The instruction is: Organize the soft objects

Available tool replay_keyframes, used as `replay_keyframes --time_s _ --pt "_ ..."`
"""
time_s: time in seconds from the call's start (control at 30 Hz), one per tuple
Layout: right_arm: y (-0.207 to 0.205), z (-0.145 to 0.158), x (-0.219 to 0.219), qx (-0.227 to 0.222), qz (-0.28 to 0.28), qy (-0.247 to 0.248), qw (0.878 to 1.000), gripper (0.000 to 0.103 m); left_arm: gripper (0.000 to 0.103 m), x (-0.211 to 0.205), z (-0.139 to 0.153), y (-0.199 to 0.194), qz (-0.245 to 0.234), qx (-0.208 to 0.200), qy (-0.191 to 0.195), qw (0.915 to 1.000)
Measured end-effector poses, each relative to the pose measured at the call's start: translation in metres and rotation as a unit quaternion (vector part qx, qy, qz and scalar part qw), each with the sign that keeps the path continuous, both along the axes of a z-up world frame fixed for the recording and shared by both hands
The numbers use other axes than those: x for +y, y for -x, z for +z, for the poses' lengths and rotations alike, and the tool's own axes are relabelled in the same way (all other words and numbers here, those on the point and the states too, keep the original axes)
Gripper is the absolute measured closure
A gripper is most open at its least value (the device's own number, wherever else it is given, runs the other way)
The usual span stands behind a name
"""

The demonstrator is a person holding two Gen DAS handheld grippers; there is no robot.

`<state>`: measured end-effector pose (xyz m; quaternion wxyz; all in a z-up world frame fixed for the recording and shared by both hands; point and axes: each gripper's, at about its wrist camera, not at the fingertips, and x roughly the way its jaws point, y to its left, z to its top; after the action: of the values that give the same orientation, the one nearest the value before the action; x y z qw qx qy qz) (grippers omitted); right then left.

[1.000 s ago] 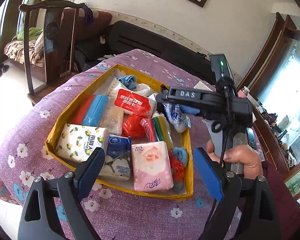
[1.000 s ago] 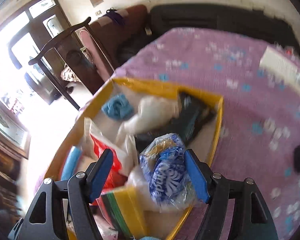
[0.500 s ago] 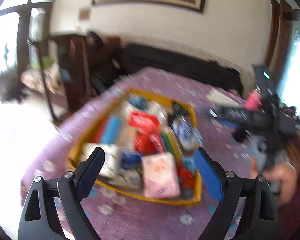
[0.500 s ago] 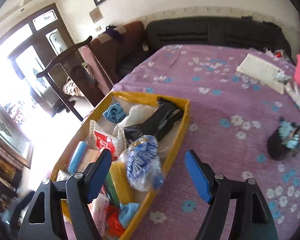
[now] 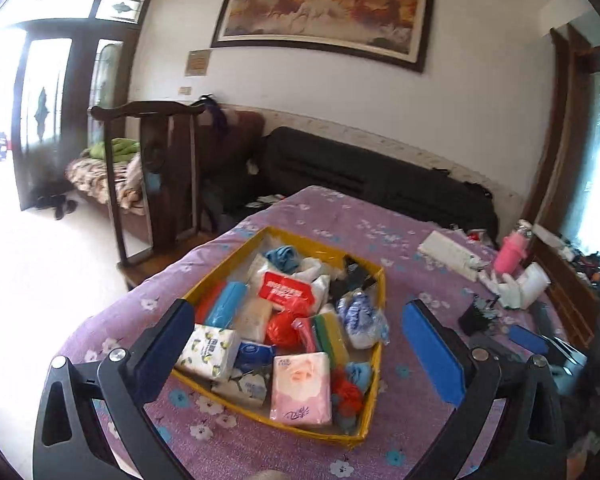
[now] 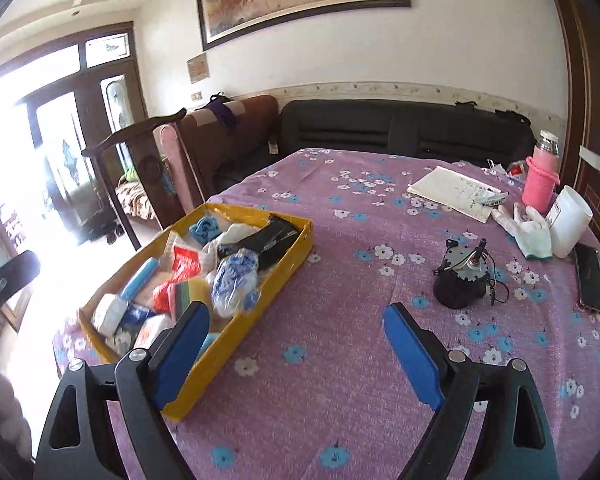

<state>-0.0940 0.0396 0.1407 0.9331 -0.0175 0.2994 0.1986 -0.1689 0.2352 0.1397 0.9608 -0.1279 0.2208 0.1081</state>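
Observation:
A yellow tray sits on the purple flowered tablecloth, filled with soft packs: a pink tissue pack, a white lemon-print pack, a red pack, a blue roll and a blue-and-white plastic bag. My left gripper is open and empty, held above the tray's near end. My right gripper is open and empty, above bare cloth to the right of the tray.
On the table's right side lie a black motor with wires, a white glove, a white jar, a pink bottle, papers and a phone. A wooden chair and black sofa stand beyond.
The right gripper let go of the blue-and-white bag, which now lies in the tray, and drew back to the right. Both grippers have pulled up and away from the tray.

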Motion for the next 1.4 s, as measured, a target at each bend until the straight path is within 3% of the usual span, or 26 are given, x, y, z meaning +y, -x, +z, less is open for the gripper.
replay_keyframes --time_s 0.1,0.2,0.5,0.87,1.4 --pt "0.012 -0.01 0.007 -0.005 0.015 0.016 1.0 0.01 0.0 -0.012 0.005 0.004 0.034 -0.016 -0.031 0.9988" --pt "0.023 -0.015 0.011 -0.014 0.024 0.023 0.999 0.01 0.0 -0.024 0.014 0.004 0.031 -0.031 -0.058 0.9974" --pt "0.023 -0.026 0.008 0.001 0.021 0.01 1.0 0.008 0.0 -0.051 -0.013 -0.017 0.037 0.025 -0.115 0.9924" --pt "0.014 -0.04 0.011 0.025 0.02 0.012 0.999 0.008 0.0 -0.048 -0.041 -0.035 0.024 0.089 -0.102 0.9906" --pt "0.005 -0.051 0.034 0.042 0.038 0.036 0.998 0.008 0.0 -0.027 -0.061 -0.049 0.026 0.133 -0.066 0.9885"
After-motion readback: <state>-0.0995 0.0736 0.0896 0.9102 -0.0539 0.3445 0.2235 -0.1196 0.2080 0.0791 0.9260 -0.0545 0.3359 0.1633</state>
